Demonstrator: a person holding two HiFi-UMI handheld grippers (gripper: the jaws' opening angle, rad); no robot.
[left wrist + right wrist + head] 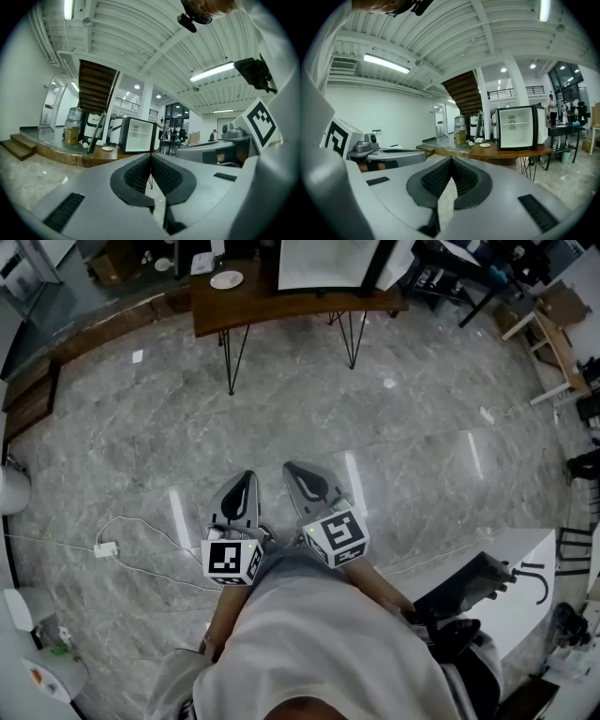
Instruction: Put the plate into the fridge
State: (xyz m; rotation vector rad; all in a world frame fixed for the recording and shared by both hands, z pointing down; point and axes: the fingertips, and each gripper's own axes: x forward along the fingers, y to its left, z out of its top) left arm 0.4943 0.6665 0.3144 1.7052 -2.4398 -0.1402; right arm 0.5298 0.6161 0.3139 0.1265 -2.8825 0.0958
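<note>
Left claw (pixel 246 476) and right claw (pixel 298 468) sit clenched, empty, well apart from small round white plate (pixel 226 279) on curved brown wooden table (pixel 281 306), beside boxy open fridge (pixel 520 127)

Office-like hall: marble floor (pixel 309 418), staircase (pixel 465 91), tube lights (pixel 386 63), fridge (pixel 515 127) on a wooden table (pixel 497 151).

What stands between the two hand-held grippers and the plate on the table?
Nothing visible does. Only floor lies between the left hand-held gripper, the right hand-held gripper and the wooden table, where the plate lies beside the fridge.
</note>
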